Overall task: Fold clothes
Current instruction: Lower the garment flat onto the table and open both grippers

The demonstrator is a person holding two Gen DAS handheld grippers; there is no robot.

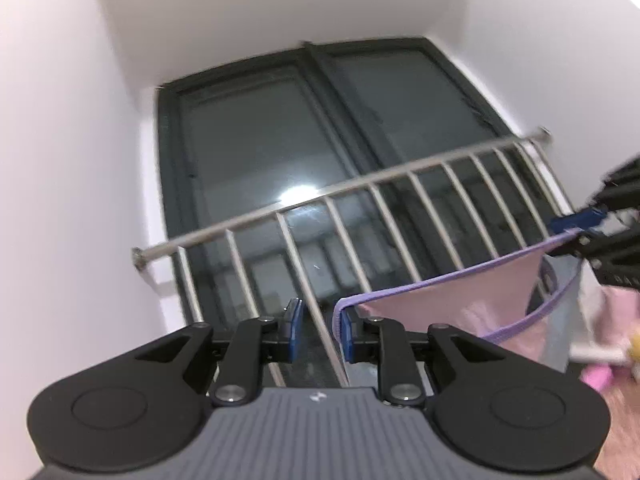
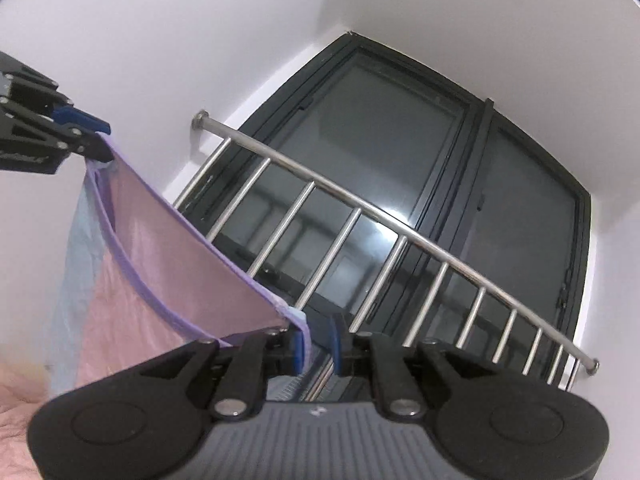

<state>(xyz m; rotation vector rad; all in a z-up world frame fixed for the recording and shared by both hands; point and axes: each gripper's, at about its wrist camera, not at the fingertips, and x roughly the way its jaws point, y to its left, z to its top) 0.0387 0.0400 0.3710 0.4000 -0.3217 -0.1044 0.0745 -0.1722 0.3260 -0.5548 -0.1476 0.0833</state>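
Observation:
A pink garment (image 1: 460,304) with a purple elastic band and a pale blue panel hangs stretched in the air between my two grippers. In the left wrist view my left gripper (image 1: 320,332) stands open, and the band's corner is hooked over its right pad (image 1: 347,332). My right gripper (image 1: 576,228) shows at the right edge, holding the other corner. In the right wrist view the garment (image 2: 176,264) hangs to the left; its band is hooked over the left pad (image 2: 298,346) of my open right gripper (image 2: 318,344). My left gripper (image 2: 90,136) shows at upper left.
Both cameras point up at a dark-framed window (image 1: 304,152) in a white wall recess. A steel railing (image 1: 360,188) with several vertical bars crosses in front of it; it also shows in the right wrist view (image 2: 400,224). Pink items (image 1: 600,376) lie blurred at lower right.

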